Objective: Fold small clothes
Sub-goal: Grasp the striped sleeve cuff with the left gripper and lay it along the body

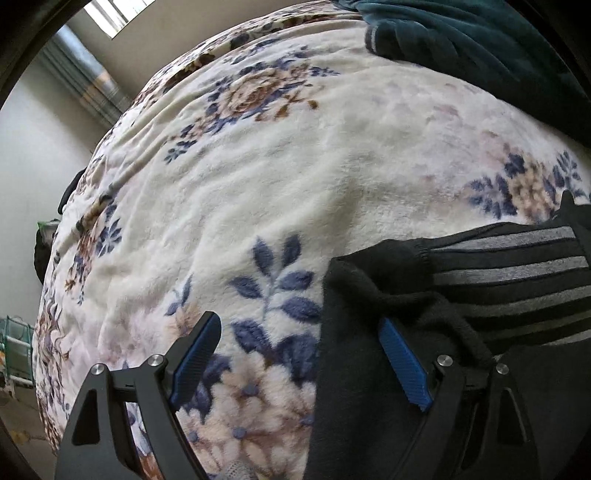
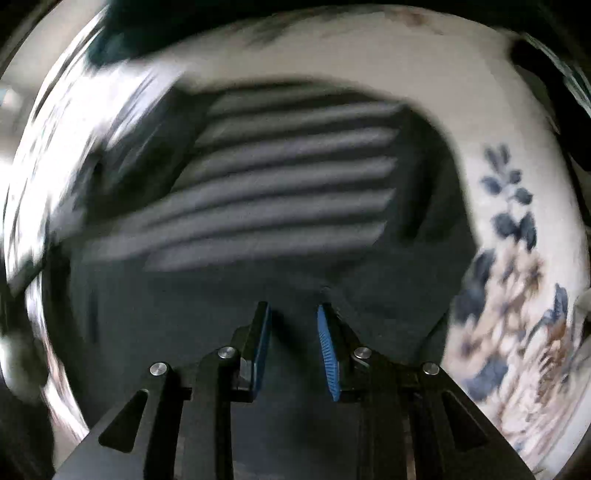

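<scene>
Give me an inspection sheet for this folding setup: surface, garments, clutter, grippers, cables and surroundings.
Surface: floral fleece blanket, cream with blue and brown flowers, softly rumpled.
Job's things: black garment with grey stripes lying on the blanket; its near edge is bunched.
Clutter: dark teal garment at the blanket's far side.
Grippers: left gripper open, one finger over the black fabric; right gripper open above the striped garment, that view blurred.
Cables: nothing seen.
Surroundings: pale wall and grey curtain beyond the blanket.

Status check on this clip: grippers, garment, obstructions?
Left gripper open at striped black garment edge. Right gripper open over it, blurred. Teal garment beyond, apart.
</scene>
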Action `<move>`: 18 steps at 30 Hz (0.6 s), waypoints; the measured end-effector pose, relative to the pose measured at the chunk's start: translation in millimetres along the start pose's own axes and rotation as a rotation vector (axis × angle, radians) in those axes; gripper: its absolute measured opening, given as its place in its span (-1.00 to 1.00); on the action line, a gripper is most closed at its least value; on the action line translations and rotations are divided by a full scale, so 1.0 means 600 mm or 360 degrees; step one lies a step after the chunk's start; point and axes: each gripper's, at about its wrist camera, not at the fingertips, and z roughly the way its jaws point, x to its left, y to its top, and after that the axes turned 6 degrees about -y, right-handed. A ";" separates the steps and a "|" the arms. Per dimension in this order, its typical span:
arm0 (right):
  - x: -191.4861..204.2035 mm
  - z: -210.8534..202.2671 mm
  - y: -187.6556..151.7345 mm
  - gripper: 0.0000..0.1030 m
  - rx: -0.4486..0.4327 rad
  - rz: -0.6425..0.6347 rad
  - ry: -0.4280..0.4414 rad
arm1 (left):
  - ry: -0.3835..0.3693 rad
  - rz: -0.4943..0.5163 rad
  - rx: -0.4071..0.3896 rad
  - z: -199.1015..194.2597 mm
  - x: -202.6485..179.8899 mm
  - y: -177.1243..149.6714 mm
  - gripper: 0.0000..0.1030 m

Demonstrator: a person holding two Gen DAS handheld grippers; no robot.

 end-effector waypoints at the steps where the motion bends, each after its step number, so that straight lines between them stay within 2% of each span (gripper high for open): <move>1: -0.015 -0.005 0.009 -0.46 -0.0021 0.0086 0.0028 | 0.0004 -0.0008 -0.0012 -0.006 0.005 -0.001 0.70; 3: -0.032 -0.030 0.015 -0.38 -0.0084 0.0177 0.0028 | -0.0008 -0.0026 -0.0041 -0.024 0.018 -0.004 0.70; 4: -0.036 -0.046 0.012 -0.11 -0.0112 0.0187 0.0004 | -0.0022 -0.0040 -0.0054 -0.033 0.023 -0.007 0.70; 5: -0.039 -0.062 0.004 0.06 -0.0129 0.0192 0.0002 | -0.0043 -0.0058 -0.0066 -0.047 0.029 -0.011 0.70; 6: -0.043 -0.080 -0.010 0.34 -0.0135 0.0197 0.0028 | -0.0077 -0.0077 -0.0092 -0.070 0.035 -0.019 0.70; 7: -0.045 -0.093 -0.021 0.44 -0.0134 0.0202 0.0039 | -0.0098 -0.0088 -0.0112 -0.089 0.037 -0.026 0.77; 8: -0.046 -0.103 -0.035 0.45 -0.0139 0.0208 0.0038 | -0.0117 -0.0092 -0.0122 -0.101 0.036 -0.032 0.79; 9: -0.048 -0.117 -0.055 0.54 -0.0142 0.0208 0.0024 | -0.0174 -0.0093 -0.0139 -0.129 0.033 -0.046 0.84; 10: -0.047 -0.127 -0.076 0.81 -0.0137 0.0209 0.0021 | -0.0199 -0.0089 -0.0140 -0.141 0.030 -0.053 0.90; 11: -0.048 -0.135 -0.094 0.95 -0.0127 0.0218 0.0024 | -0.0232 -0.0089 -0.0141 -0.162 0.024 -0.067 0.91; 13: -0.052 -0.156 -0.142 1.00 -0.0099 0.0223 0.0010 | -0.0314 -0.0071 -0.0130 -0.205 0.004 -0.105 0.92; 16: -0.062 -0.188 -0.207 1.00 -0.0104 0.0201 -0.0082 | -0.0409 -0.0062 -0.0077 -0.250 -0.032 -0.154 0.92; 18: -0.074 -0.200 -0.240 1.00 -0.0093 0.0231 -0.0048 | -0.0497 -0.0052 -0.0007 -0.278 -0.071 -0.196 0.92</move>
